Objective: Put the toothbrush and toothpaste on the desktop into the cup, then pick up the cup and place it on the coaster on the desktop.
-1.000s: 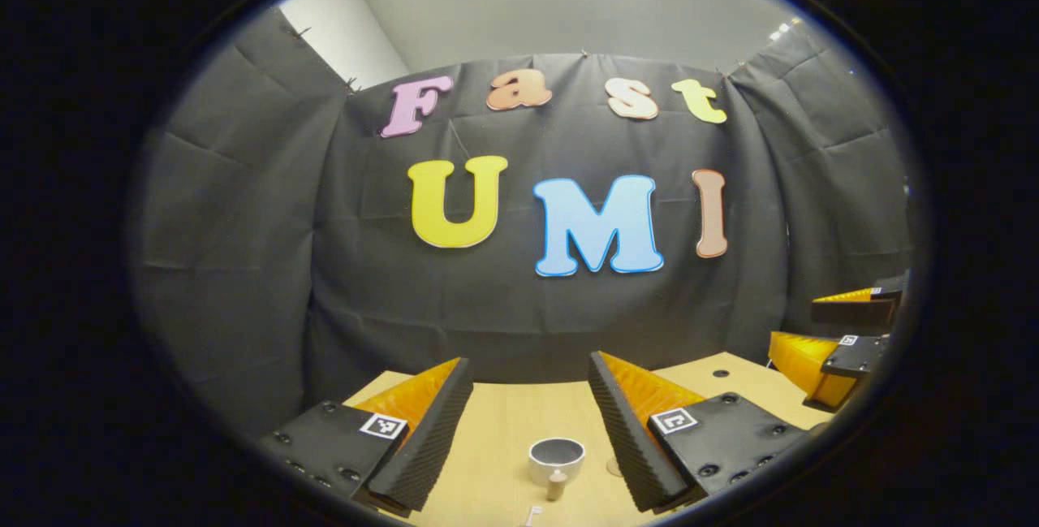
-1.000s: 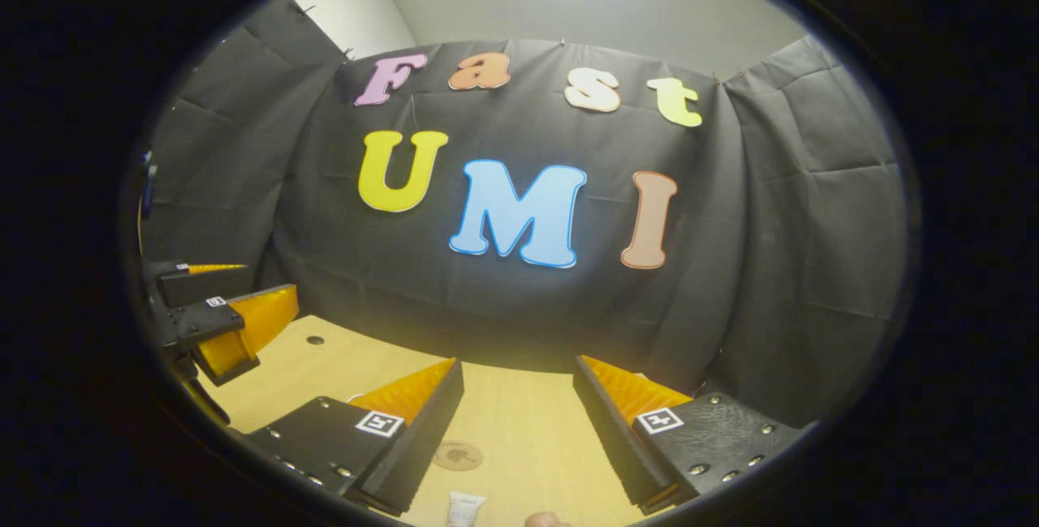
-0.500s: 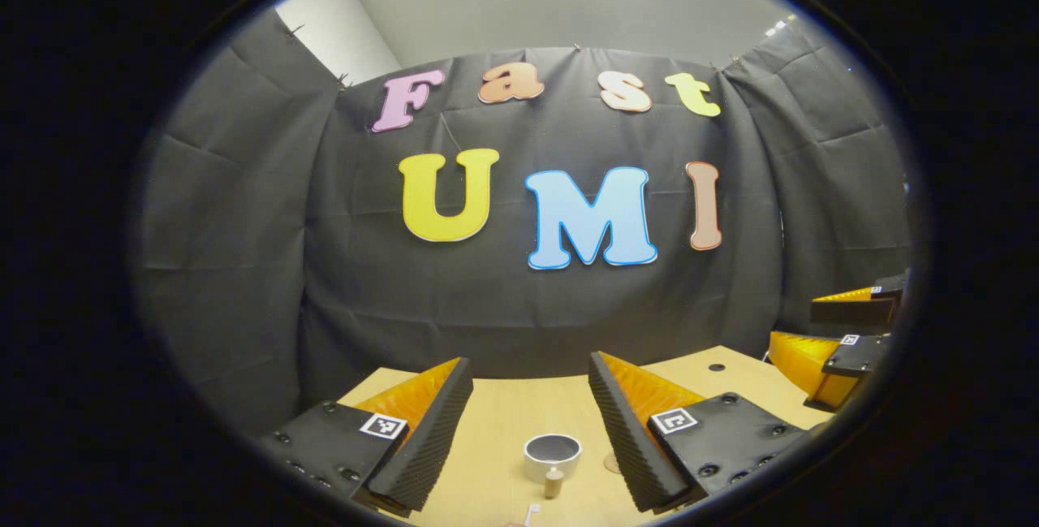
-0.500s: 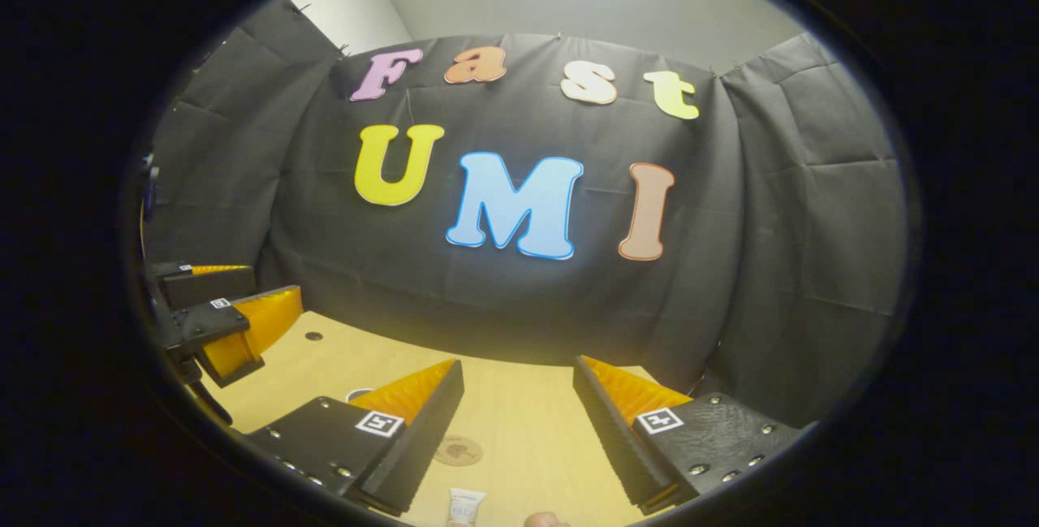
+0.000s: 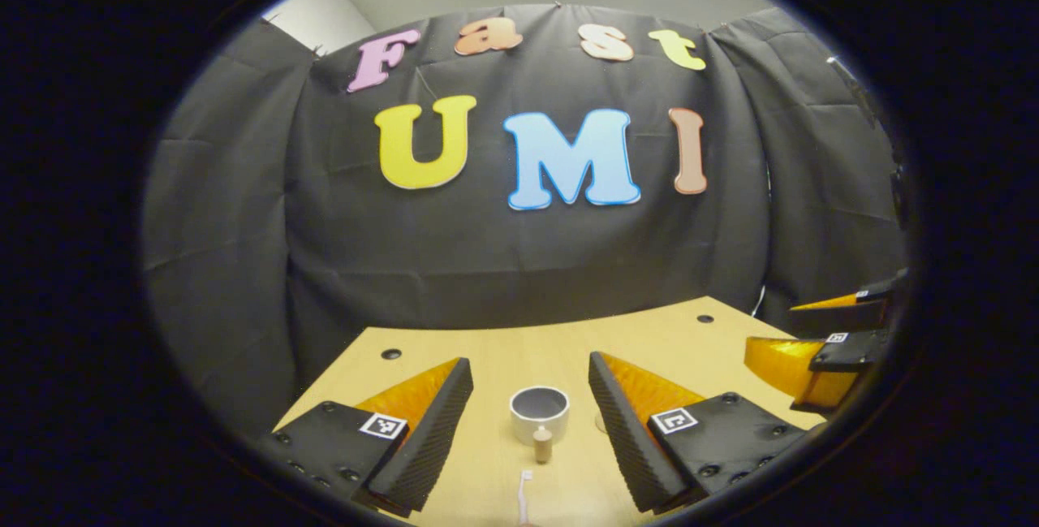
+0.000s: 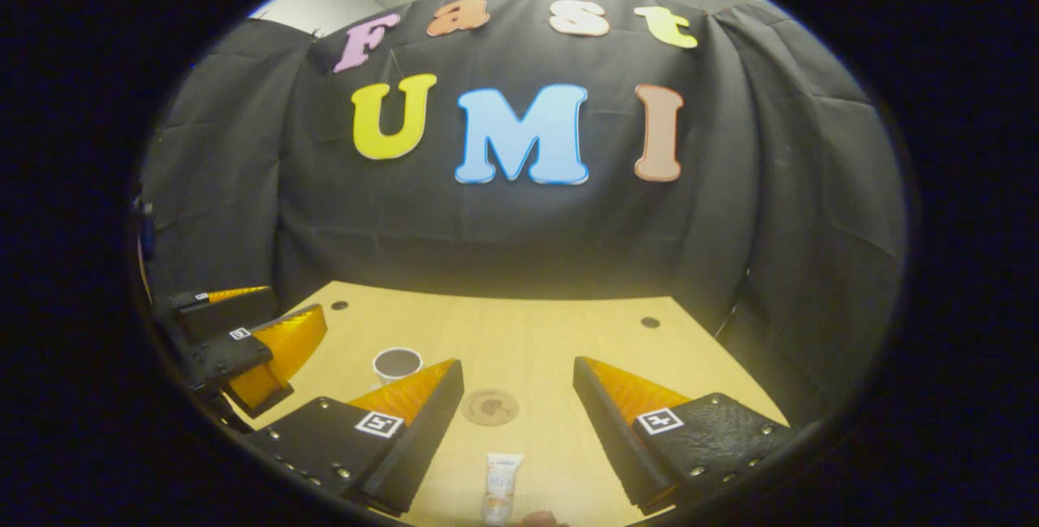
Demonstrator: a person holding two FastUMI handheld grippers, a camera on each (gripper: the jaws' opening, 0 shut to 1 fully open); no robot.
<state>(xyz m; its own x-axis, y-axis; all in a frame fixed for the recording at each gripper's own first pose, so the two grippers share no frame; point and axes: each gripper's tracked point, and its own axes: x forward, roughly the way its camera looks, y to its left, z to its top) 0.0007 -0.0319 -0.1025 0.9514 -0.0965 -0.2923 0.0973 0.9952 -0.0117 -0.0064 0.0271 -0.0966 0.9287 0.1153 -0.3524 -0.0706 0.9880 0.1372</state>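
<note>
1. Centrally in the left gripper view, the cup [image 5: 539,412] stands upright on the table [image 5: 503,348], with a small wooden peg [image 5: 542,443] just in front and the toothbrush [image 5: 523,494] lying nearer
2. Beyond, in the right gripper view, the toothpaste [image 6: 501,494] lies close in front, the round coaster [image 6: 490,408] just past it
3. The left claw [image 5: 528,429] is spread wide, gripping nothing
4. The right claw [image 6: 515,429] is likewise released, empty
</note>
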